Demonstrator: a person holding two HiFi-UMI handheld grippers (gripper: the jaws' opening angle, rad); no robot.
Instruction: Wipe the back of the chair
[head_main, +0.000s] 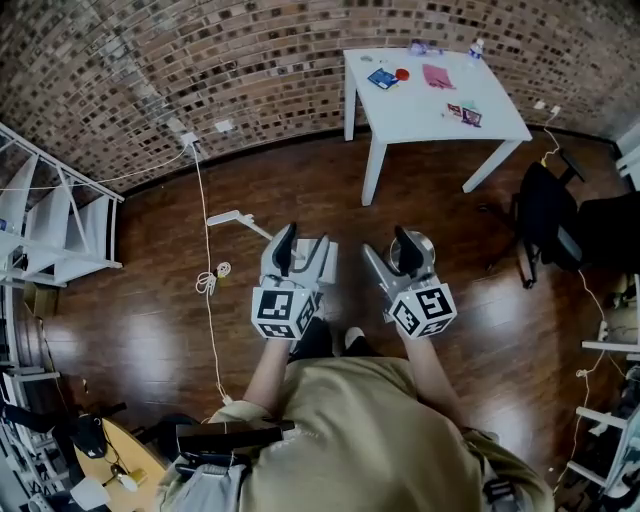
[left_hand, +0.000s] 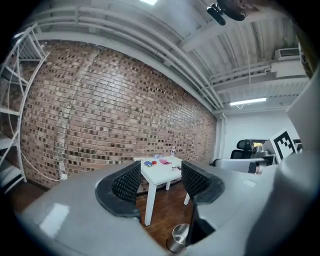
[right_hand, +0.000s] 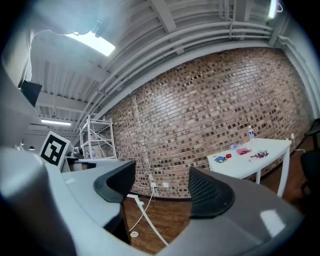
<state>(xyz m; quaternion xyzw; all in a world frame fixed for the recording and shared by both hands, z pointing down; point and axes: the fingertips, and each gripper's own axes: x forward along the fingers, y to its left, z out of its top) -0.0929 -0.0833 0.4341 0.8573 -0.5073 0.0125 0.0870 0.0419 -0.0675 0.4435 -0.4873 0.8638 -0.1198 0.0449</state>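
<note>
Black chair (head_main: 545, 215) standing at the right side of the wooden floor (head_main: 150, 300), near the white table (head_main: 430, 100) set against the brick wall (head_main: 200, 60). Well apart from it, left gripper (left_hand: 159, 180) and right gripper (right_hand: 161, 186) held side by side, pointing toward wall and table. Both released, jaws spread, nothing between the pads.

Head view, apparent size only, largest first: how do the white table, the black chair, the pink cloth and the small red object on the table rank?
1. white table
2. black chair, which runs toward the picture's right edge
3. pink cloth
4. red object, clearly the smallest
</note>
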